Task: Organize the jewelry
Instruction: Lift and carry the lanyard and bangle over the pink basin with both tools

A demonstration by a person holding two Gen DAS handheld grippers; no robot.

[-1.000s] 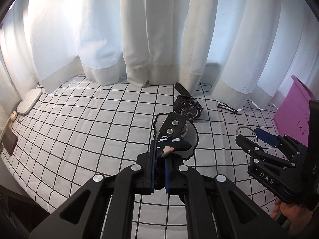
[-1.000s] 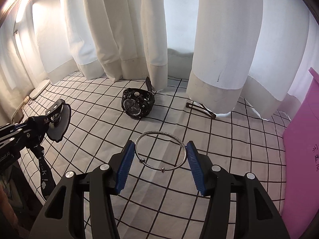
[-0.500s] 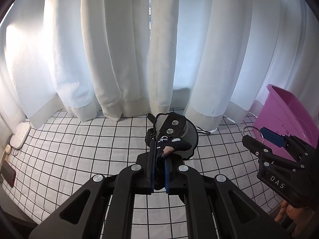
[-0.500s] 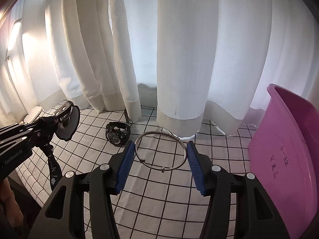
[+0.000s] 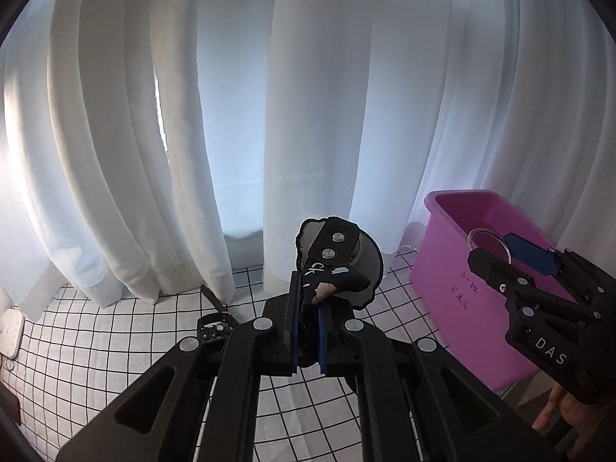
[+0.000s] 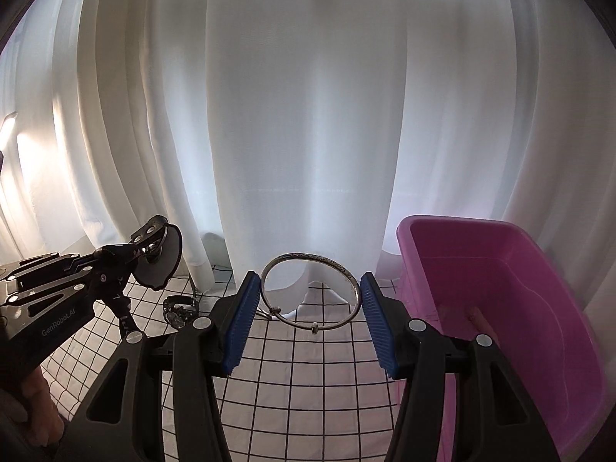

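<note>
Carrying both pieces toward the pink bin (image 6: pixel 500 288): right gripper (image 6: pixel 310 317) grasps the silver bangle (image 6: pixel 311 295) just left of it, left gripper (image 5: pixel 306 331) clenches the black strap piece (image 5: pixel 335 265). Next, move over the rim and release.

right gripper (image 5: pixel 496 256) body, left wrist view: white letters "DAS", then cut off.
left gripper (image 6: pixel 152 248) body, right wrist view: "GenRobot.AI" in white.
pink tub (image 5: pixel 442 300) outer wall: dark handwritten characters in two short rows, not legible.
black strap (image 5: pixel 327 269) in left jaws: white marks, unreadable.
</note>
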